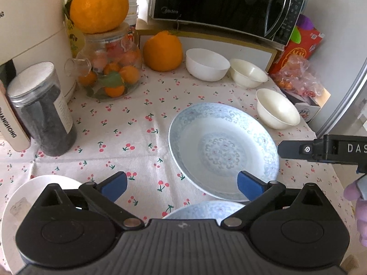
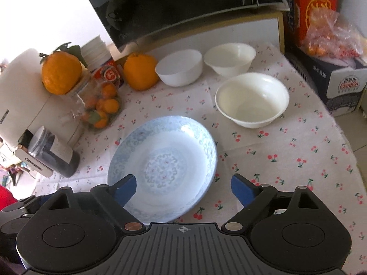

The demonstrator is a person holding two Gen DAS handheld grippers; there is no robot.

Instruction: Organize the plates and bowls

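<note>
A: Where's our blue-patterned plate [image 2: 164, 162]?

B: Flat on the cherry-print cloth [image 2: 286, 160]. In the right wrist view it lies just ahead of the right gripper [image 2: 183, 188], with that gripper's left pad over its near rim and the right pad off over bare cloth. Nothing is pinched; those jaws are spread wide.

A: And our left gripper [image 1: 182, 183]?

B: Also spread and empty. The same plate sits ahead and to the right of its jaws, and its right pad overlaps the near rim. A second blue-patterned plate [image 1: 204, 210] peeks out directly beneath the jaws, and a plain white plate [image 1: 20, 197] lies under the left pad's side.

A: So the plates are scattered rather than stacked.

B: Yes, which we judge is why both grippers hang open above them: nothing is collected yet. Beyond the plate, the nearest white bowl [image 2: 251, 99] sits ahead and right of the right jaws, apart from the plate. Two further white bowls [image 2: 180, 67] [image 2: 229, 58] stand behind it, side by side; we cannot tell whether they touch.

A: What crowds us?

B: Ahead and left of the jaws, the glass jar of small oranges [image 1: 110, 68] with a big orange on its lid, and a dark canister [image 1: 43, 110]. We would keep the stacking on the open side, away from those.
</note>
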